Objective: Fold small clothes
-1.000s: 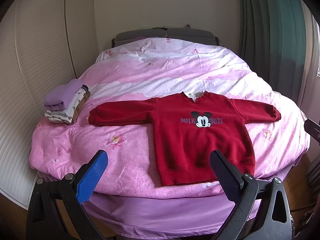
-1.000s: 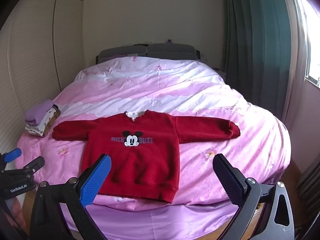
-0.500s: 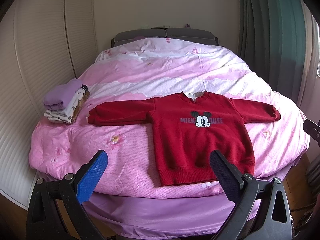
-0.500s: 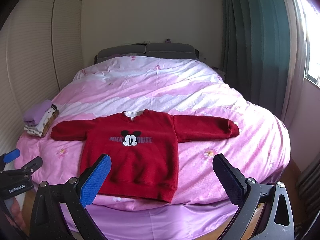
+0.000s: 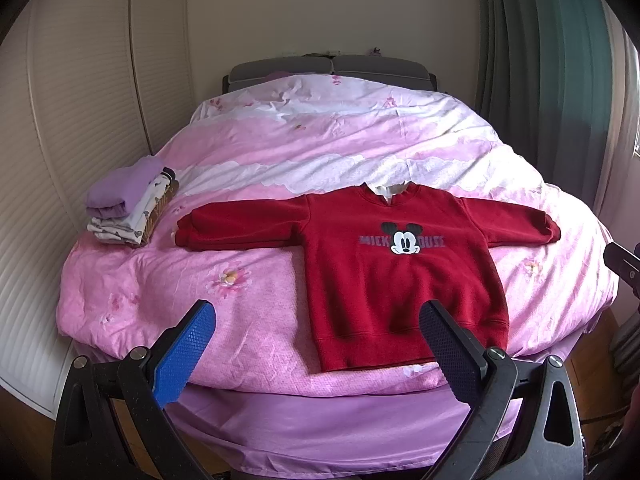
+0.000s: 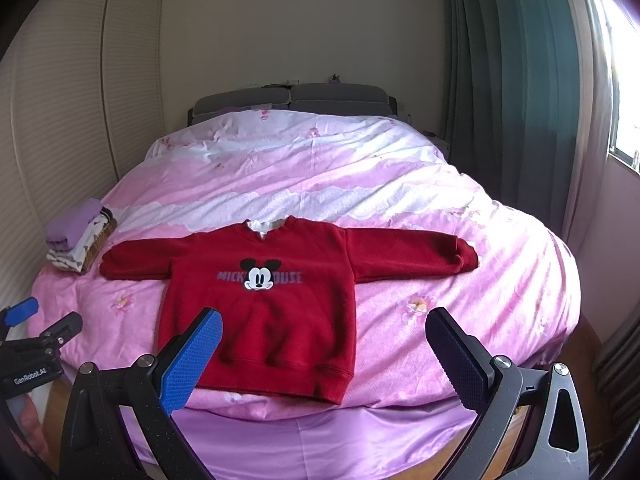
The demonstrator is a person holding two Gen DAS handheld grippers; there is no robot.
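Sweatshirt: a small red fleece sweatshirt (image 5: 384,276) with a cartoon mouse face on the chest is lying flat, face up, on the near part of the bed, both sleeves stretching straight out to the sides and the hem pointing toward the cameras.
Bed: a wide bed under a pink and white flowered quilt (image 5: 320,152) is carrying the sweatshirt; a grey padded headboard (image 5: 332,68) is standing at the far end.
Left claw: the left claw (image 5: 316,348) is hovering above the near edge of the bed, its blue pad and black pad standing wide apart and gripping nothing; in its own view the sweatshirt's hem is showing just beyond the black pad, with bare quilt lying ahead between the pads.
Right claw: the right claw (image 6: 324,352) is also hanging wide, holding nothing; in its view the blue pad is overlapping the lower left of the sweatshirt, and the right sleeve is lying further off, beyond the black pad.
Pose: both claws are pointing forward and slightly down at the bed, clear of the cloth; part of the left claw is showing at the left edge of the right wrist view.
Folded pile: a stack of folded clothes (image 5: 128,208), purple on top and patterned white below, is sitting near the left sleeve cuff.
Surroundings: dark green curtains (image 6: 516,80) are hanging to the right.
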